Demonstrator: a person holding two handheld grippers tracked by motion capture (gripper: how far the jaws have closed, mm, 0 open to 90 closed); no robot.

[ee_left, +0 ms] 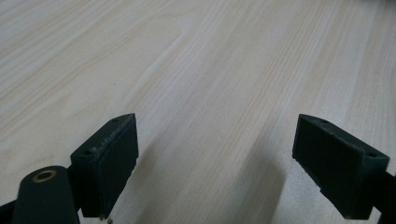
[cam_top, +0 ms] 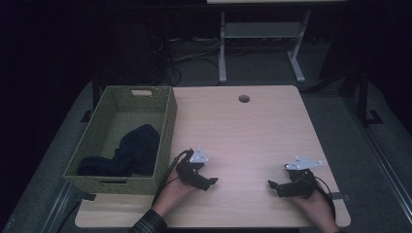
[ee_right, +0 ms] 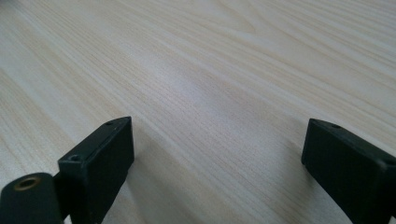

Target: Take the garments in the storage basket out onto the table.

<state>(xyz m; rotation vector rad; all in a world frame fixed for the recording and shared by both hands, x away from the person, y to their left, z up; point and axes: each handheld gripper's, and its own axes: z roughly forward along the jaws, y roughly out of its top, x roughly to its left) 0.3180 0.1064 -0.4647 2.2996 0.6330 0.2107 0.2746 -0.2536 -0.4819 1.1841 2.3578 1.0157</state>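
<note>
A green woven basket stands at the table's left edge with a dark blue cloth bundled in its near end. My left gripper rests low on the table just right of the basket's near corner, held by a hand. It is open, with bare wood between its black pads. My right gripper sits near the front right of the table, pointing left, also open. Its pads stand wide apart over bare wood.
The light wooden table has a round cable hole near its far edge. Beyond it stand a white desk frame and cables on the dark floor. The table's front edge lies just under both hands.
</note>
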